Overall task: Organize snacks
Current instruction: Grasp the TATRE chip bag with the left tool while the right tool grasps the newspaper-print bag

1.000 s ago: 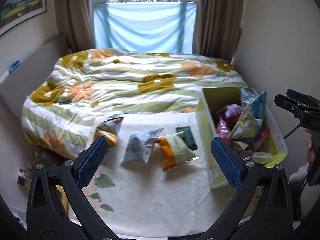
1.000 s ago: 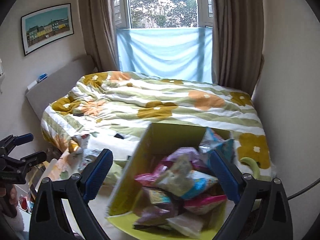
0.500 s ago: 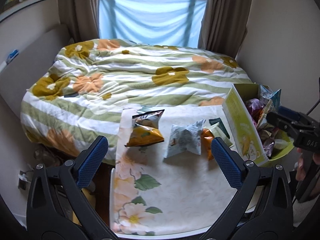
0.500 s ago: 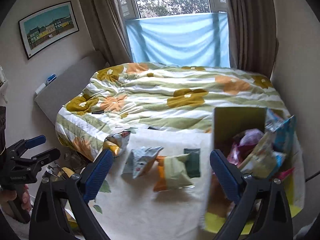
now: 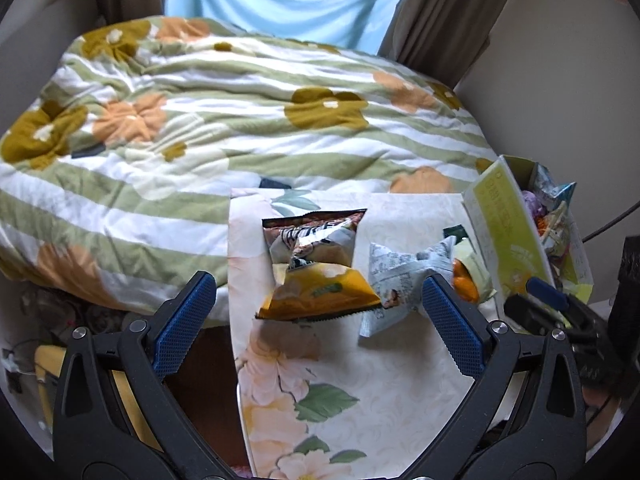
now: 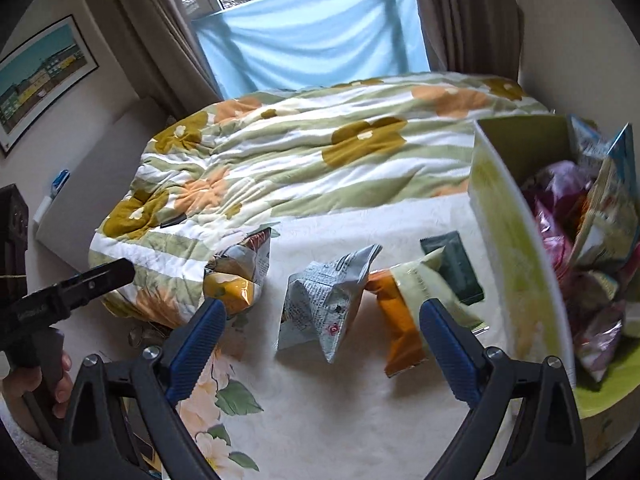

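Observation:
Several snack bags lie on a floral cloth. A brown-and-yellow bag lies leftmost; it also shows in the right wrist view. A grey bag lies in the middle. An orange-and-pale-green bag and a dark green packet lie by a yellow-green box full of snacks. My left gripper is open, just short of the brown-and-yellow bag. My right gripper is open, above the grey bag.
A bed with a green-striped flowered duvet lies behind the cloth. The cloth's left edge drops to floor clutter. Curtains and a blue sheet cover the window. A wall stands right of the box.
Both grippers have moved left and closer to the loose bags. The left one now frames the brown-and-yellow bag; the right one has swung from the box to the grey bag. Both stay open.

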Demonstrator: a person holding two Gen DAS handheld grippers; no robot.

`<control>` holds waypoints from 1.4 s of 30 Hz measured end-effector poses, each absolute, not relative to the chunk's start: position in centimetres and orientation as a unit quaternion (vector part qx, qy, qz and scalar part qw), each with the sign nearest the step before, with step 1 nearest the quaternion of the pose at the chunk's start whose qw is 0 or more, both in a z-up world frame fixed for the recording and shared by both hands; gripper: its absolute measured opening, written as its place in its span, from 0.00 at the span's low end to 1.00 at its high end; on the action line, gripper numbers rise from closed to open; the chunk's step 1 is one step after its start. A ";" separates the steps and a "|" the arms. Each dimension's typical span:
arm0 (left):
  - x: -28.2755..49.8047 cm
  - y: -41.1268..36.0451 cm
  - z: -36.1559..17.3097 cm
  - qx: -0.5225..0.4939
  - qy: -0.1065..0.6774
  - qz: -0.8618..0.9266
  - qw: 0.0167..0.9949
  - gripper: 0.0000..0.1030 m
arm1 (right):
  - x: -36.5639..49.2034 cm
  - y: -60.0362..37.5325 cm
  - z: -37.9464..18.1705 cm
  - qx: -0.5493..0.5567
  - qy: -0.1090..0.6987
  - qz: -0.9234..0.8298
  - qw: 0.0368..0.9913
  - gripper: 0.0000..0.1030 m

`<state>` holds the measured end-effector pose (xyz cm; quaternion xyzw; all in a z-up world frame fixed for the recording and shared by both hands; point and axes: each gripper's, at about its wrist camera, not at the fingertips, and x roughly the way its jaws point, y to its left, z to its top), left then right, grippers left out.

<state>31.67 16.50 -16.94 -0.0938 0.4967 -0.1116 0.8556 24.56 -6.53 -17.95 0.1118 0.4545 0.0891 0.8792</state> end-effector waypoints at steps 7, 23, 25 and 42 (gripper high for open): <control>36.3 15.2 -23.3 -0.116 0.538 -0.121 0.826 0.99 | 26.5 -4.6 -21.9 0.099 0.482 0.074 0.867 0.94; 39.2 12.3 -30.0 -0.095 0.602 -0.119 0.784 0.81 | 29.7 -3.1 -26.3 0.078 0.523 0.092 0.844 0.83; 39.0 12.3 -29.9 -0.092 0.602 -0.121 0.784 0.80 | 29.8 -2.9 -26.4 0.078 0.527 0.095 0.841 0.81; 35.4 14.5 -29.5 -0.096 0.611 -0.102 0.779 0.78 | 32.1 -2.2 -27.6 0.092 0.551 0.109 0.822 0.71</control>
